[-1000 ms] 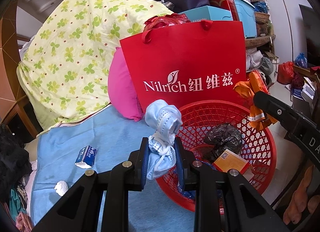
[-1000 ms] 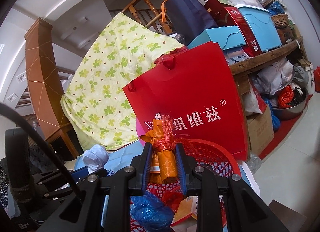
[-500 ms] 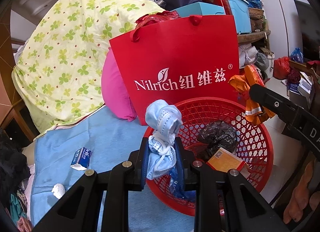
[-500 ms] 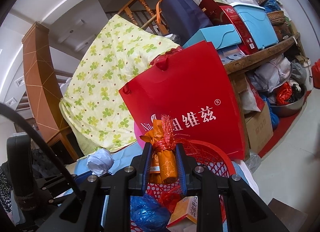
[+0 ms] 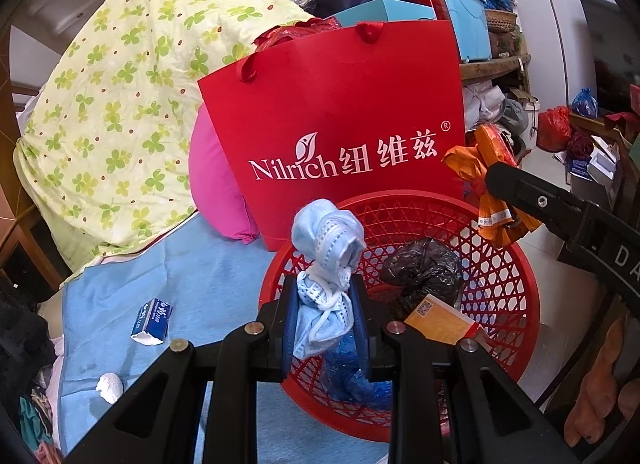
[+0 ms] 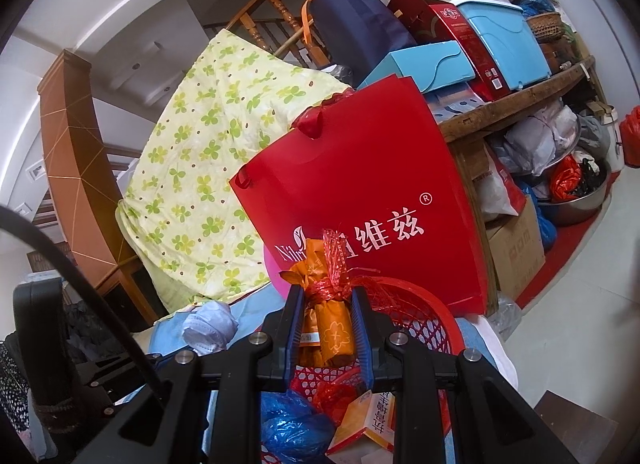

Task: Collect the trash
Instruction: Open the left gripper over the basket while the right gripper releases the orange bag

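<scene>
My left gripper (image 5: 325, 304) is shut on a crumpled light blue face mask (image 5: 326, 240) and holds it over the near-left rim of a red plastic basket (image 5: 508, 264). The basket holds a black bag (image 5: 424, 268), an orange box (image 5: 440, 320) and a blue bag (image 5: 352, 368). My right gripper (image 6: 326, 316) is shut on an orange wrapper (image 6: 328, 328) tied with red netting, above the basket (image 6: 420, 312). The wrapper (image 5: 480, 168) also shows at the right in the left wrist view. A small blue and white carton (image 5: 152, 320) and a white wad (image 5: 110, 387) lie on the blue blanket (image 5: 160, 272).
A red Nilrich paper bag (image 5: 340, 124) stands behind the basket, with a pink cushion (image 5: 216, 184) and a green-flowered quilt (image 5: 112, 104) to its left. Boxes and bins (image 6: 492, 36) are stacked on a wooden shelf at the back right. White tiled floor (image 6: 580, 304) lies to the right.
My left gripper has moved right and forward with the mask, from beside the basket to over its rim. My right gripper with the wrapper has shifted slightly over the basket.
</scene>
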`<action>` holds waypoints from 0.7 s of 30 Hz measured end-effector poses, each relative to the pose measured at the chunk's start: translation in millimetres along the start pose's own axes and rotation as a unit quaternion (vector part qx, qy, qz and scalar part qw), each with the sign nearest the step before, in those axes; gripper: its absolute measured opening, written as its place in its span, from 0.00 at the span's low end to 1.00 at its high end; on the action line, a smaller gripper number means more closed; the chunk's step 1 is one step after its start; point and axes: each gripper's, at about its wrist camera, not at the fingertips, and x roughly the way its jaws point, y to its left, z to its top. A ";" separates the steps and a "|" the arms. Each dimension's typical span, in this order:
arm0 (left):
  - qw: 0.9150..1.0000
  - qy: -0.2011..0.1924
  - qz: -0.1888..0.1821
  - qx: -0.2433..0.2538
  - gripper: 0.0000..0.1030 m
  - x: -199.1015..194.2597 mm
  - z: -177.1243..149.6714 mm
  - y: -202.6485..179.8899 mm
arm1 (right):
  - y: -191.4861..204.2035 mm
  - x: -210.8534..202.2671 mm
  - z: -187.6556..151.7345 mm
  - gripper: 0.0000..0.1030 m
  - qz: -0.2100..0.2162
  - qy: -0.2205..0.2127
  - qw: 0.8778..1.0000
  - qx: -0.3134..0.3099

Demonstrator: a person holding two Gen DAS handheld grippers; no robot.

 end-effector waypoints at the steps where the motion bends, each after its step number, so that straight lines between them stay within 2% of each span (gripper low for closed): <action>1: 1.000 0.001 -0.001 0.000 0.27 0.5 -0.4 -0.5 | -0.4 -0.3 -0.5 0.26 -0.001 0.001 1.000 0.001; 21: 0.999 0.003 -0.041 0.005 0.29 4.8 -6.1 -4.6 | -4.0 6.6 -7.6 0.26 -0.003 0.024 1.000 0.020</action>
